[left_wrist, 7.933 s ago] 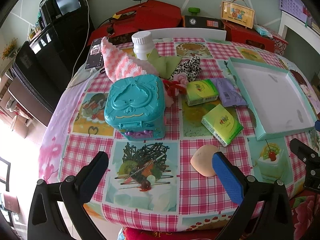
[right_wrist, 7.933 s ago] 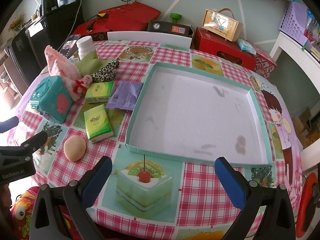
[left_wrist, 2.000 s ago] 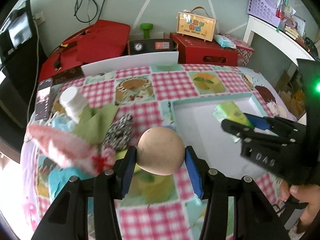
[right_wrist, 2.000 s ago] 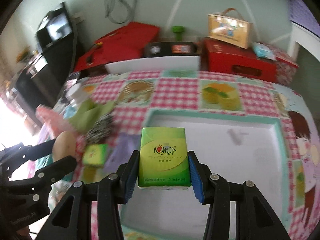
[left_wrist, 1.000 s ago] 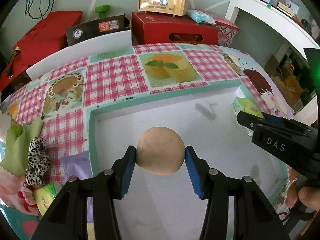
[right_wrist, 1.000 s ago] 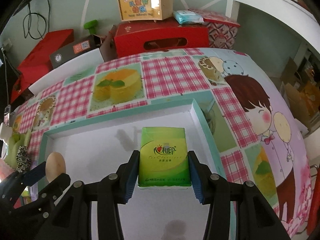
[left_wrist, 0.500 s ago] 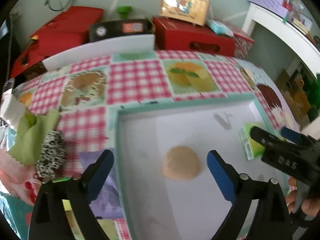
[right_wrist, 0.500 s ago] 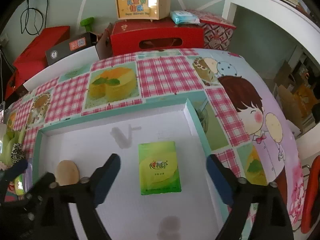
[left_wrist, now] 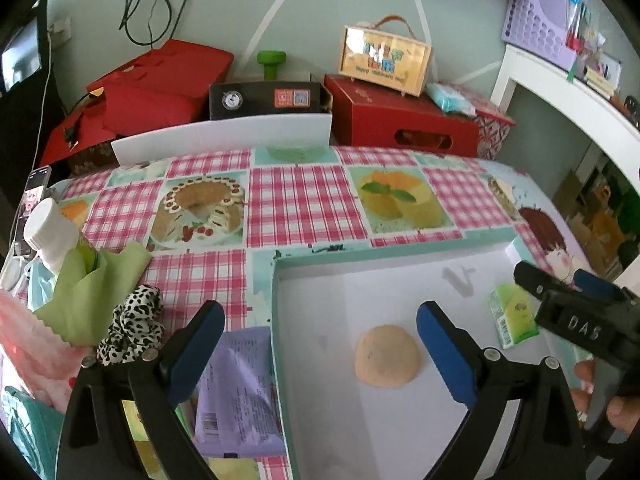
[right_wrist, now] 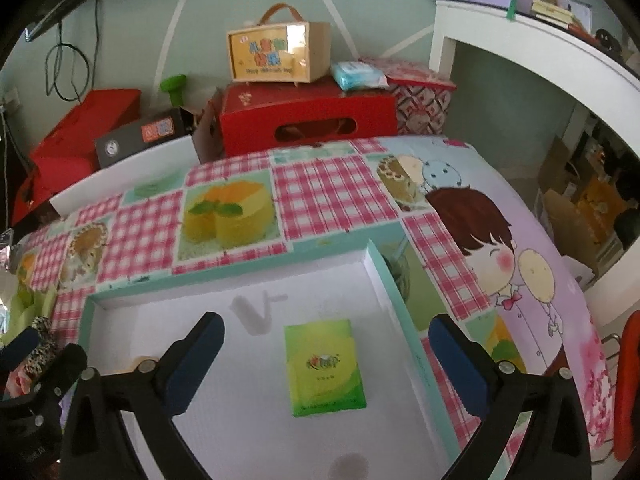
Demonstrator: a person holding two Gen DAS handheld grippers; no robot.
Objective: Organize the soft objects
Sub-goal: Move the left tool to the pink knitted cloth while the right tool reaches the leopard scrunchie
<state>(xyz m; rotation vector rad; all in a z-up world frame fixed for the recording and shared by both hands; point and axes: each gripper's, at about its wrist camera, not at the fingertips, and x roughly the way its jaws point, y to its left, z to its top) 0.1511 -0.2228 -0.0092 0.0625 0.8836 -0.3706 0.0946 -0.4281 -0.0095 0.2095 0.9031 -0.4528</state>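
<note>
Inside the white tray lay a tan squishy bun and, well apart toward the right wall, a green tissue pack. The left gripper and right gripper both hung spread wide, empty. A careless sweep toward the purple packet (still outside) might snag the tray's rim and shift it. The pack lay flat, long axis running front to back, its printed face up.
</note>
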